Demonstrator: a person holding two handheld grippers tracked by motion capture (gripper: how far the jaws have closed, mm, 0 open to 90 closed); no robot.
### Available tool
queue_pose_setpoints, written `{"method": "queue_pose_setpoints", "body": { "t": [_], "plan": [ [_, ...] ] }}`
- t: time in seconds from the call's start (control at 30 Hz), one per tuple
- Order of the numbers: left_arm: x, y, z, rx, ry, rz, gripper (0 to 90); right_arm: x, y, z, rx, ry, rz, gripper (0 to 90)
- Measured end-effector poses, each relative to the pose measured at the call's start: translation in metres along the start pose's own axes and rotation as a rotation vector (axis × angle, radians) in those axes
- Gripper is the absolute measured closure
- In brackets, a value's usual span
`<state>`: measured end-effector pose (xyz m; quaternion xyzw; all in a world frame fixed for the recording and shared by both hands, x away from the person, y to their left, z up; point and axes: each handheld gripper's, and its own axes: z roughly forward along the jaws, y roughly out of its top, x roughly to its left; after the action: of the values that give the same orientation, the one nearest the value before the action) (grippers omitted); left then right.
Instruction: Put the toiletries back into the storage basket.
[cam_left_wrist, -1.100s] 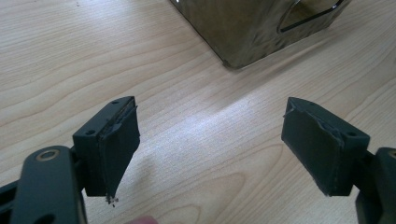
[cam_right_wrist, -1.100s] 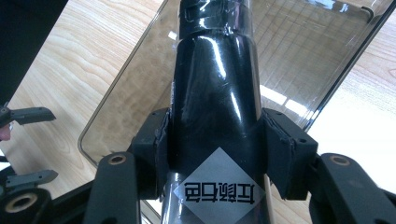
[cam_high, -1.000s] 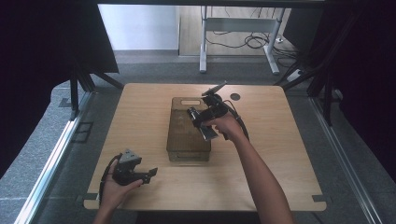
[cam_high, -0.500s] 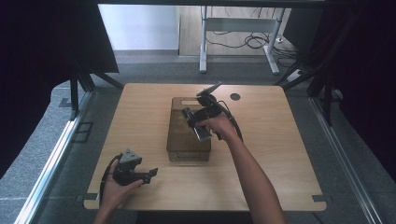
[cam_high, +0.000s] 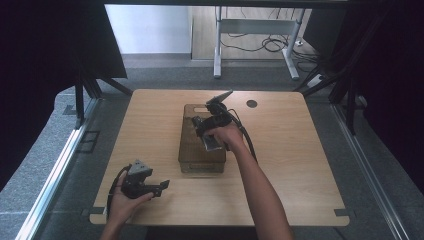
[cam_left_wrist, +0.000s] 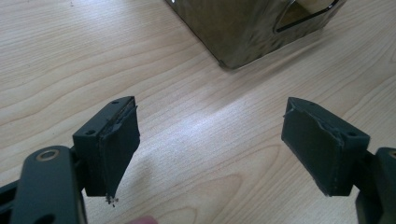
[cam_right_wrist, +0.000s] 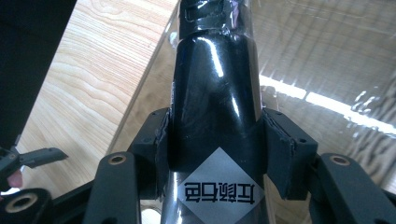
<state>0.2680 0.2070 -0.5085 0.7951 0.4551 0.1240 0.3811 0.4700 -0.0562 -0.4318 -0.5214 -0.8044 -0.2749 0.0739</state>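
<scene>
My right gripper (cam_right_wrist: 215, 149) is shut on a glossy black bottle (cam_right_wrist: 215, 93) with a silver diamond label, its pads (cam_right_wrist: 280, 149) pressing on both sides. In the high view the right gripper (cam_high: 204, 131) holds the bottle (cam_high: 212, 143) over a clear brownish bin (cam_high: 200, 156) at the table's middle. The bin's wall and floor (cam_right_wrist: 327, 70) lie just beyond the bottle. My left gripper (cam_high: 162, 186) rests near the front left of the table, open, with nothing between its jaws. Its own view shows the left gripper (cam_left_wrist: 215, 144) over bare wood, with a corner of the bin (cam_left_wrist: 252, 23) ahead.
The light wooden table (cam_high: 300, 150) has a round cable hole (cam_high: 252, 104) at the back right. A metal desk frame (cam_high: 255, 30) and cables lie on the floor beyond. Dark curtains and frame legs flank both sides.
My right hand has carried the bottle a little to the left and lower over the bin. The left hand has stayed where it was.
</scene>
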Motion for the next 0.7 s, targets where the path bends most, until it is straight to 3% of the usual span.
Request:
{"method": "queue_pose_setpoints", "body": {
  "t": [0.33,0.7],
  "plan": [
    [0.001,0.001,-0.004,-0.012,-0.006,0.0,19.3,0.007,-0.001,0.018,-0.003,0.001,0.072,46.3],
    [0.002,0.001,-0.006,-0.019,-0.006,-0.009,19.3,0.003,-0.002,0.028,-0.026,-0.025,0.145,46.3]
  ]
}}
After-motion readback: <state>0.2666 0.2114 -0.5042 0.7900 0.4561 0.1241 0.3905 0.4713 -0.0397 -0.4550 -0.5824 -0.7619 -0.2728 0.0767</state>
